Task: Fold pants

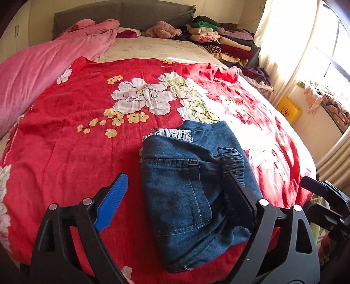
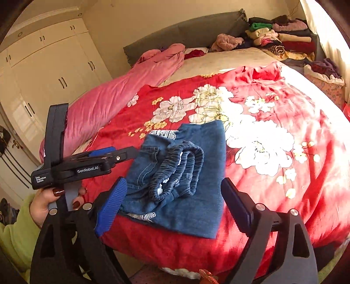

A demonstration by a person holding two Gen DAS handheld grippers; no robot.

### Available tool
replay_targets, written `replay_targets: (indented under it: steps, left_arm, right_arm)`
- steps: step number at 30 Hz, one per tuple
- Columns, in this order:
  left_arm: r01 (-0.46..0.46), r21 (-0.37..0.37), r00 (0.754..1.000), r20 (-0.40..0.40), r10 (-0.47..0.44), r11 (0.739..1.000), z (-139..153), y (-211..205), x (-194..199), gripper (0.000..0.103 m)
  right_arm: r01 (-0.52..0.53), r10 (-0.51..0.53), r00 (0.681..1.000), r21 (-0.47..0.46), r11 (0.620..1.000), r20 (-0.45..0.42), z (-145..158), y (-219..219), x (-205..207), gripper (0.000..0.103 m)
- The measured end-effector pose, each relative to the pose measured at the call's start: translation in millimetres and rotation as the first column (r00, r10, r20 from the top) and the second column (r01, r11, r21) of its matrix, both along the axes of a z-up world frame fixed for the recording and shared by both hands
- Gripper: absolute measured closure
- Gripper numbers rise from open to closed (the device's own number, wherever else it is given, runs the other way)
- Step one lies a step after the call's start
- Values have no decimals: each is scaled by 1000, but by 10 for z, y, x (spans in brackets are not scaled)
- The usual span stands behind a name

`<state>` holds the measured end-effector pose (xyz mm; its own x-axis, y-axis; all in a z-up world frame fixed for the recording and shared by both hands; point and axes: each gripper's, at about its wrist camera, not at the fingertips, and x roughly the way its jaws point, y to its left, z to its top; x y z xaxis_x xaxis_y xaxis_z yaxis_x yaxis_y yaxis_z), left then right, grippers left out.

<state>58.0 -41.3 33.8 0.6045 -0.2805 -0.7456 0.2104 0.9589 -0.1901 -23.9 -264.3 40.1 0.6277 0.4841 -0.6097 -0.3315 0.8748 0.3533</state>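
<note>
I see the pants [image 1: 188, 187] as matt blue denim with white lace trim, lying on a plush red floral blanket [image 1: 65, 153]. My left gripper [image 1: 175, 196] is matt black plastic, with one ribbed blue pad.

this is a bedroom in a home. a wide bed [image 1: 54, 139] fills most of both views, covered with a red blanket [image 2: 284, 174] printed with large white flowers, and backed by a grey padded headboard [image 1: 122, 15]. a pink quilt [image 1: 32, 72] lies bunched along one side. stacks of folded clothes [image 1: 221, 37] sit at the head corner. cream built-in wardrobe doors [image 2: 54, 63] with dark handles line one wall, and pale curtains [image 1: 284, 43] hang by a sunlit window [image 1: 334, 54] on the opposite side.
</note>
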Motion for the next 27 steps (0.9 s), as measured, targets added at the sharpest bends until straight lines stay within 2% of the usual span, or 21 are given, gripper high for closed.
replay_targets:
  steps: [8,19,27]
  left_arm:
    - [8,3,1000,29,-8,1000,136,-6,-149,10]
    - [4,-6,999,49,-4,1000,227,69,-302,10]
    - [-32,-12,999,28,33,999,123,205,-308,10]
  right_arm:
    - [33,-33,999,-16,999,38,132,-106,-35,16]
    - [50,-42,995,-86,995,95,221,-93,-79,16]
    - [67,-55,995,-137,988,88,154,-107,24,16]
